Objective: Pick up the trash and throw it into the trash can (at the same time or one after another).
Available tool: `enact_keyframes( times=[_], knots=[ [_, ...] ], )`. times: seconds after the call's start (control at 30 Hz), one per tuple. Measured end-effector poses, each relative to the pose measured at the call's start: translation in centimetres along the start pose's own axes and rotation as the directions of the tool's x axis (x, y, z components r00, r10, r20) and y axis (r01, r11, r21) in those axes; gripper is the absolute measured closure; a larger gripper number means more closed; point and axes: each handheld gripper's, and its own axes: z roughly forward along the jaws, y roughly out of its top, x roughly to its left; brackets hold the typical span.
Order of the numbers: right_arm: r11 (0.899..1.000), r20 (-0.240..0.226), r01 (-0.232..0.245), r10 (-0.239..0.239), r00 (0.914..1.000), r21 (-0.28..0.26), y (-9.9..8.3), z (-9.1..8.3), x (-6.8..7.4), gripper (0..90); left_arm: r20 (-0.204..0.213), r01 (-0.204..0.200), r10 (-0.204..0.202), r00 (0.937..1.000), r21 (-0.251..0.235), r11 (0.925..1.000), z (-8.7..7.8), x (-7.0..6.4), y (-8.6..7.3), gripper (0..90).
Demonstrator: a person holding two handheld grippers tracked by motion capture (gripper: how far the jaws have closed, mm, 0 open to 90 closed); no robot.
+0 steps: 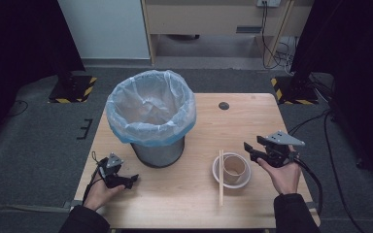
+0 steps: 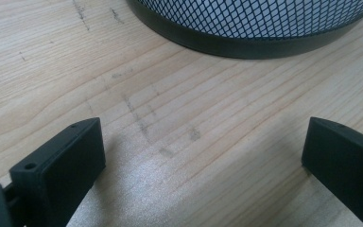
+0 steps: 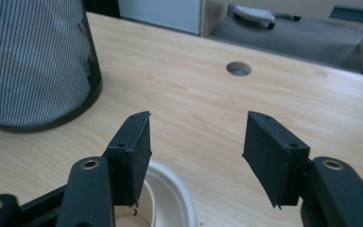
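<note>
A mesh waste bin [image 1: 151,116] lined with a pale blue bag stands left of centre on the wooden table [image 1: 252,116]. A white bowl [image 1: 217,172] holds a brown paper cup [image 1: 235,167], and a pair of chopsticks [image 1: 220,175] lies across the bowl's left rim. My right gripper [image 1: 250,150] hovers open just right of the bowl; in the right gripper view the bowl [image 3: 170,198] sits under the left jaw of my right gripper [image 3: 196,151]. My left gripper [image 1: 128,180] rests open on the table in front of the bin [image 2: 255,23], with bare wood between the jaws of my left gripper [image 2: 203,156].
A round cable hole [image 1: 224,105] lies near the table's far edge, also seen in the right gripper view as the hole [image 3: 239,68]. Grey carpet, stand bases with hazard stripes [image 1: 73,90] and cables surround the table.
</note>
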Motion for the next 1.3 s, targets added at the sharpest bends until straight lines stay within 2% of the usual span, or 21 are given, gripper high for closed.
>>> enact_keyframes(
  times=[0.27,0.43,0.73,0.8,0.9,1.3],
  knots=[
    [0.998,-0.018,0.007,-0.006,0.9998,0.068,-1.6,1.3,0.3,44.2,0.000,0.000,0.000,1.0000,0.000,1.0000,0.0,0.0,0.0,0.0],
    [0.994,-0.071,0.018,-0.010,0.9974,0.110,-2.0,2.0,1.0,50.5,0.000,0.000,0.000,1.0000,0.000,1.0000,0.0,0.0,0.0,0.0],
    [0.976,-0.117,0.043,-0.018,0.9930,0.213,-2.9,3.1,1.4,57.2,0.000,0.000,0.000,1.0000,0.000,1.0000,0.0,0.0,0.0,0.0],
    [0.975,-0.121,0.042,-0.016,0.9925,0.218,-3.0,3.2,1.4,57.7,0.000,0.000,0.000,1.0000,0.000,1.0000,0.0,0.0,0.0,0.0],
    [0.966,-0.133,0.043,-0.008,0.9911,0.256,-3.3,3.5,1.4,62.3,0.000,0.000,0.000,1.0000,0.000,1.0000,0.0,0.0,0.0,0.0],
    [0.952,-0.142,0.048,-0.005,0.9898,0.301,-3.7,3.9,1.4,73.2,0.000,0.000,0.000,1.0000,0.000,1.0000,0.0,0.0,0.0,0.0]
  ],
)
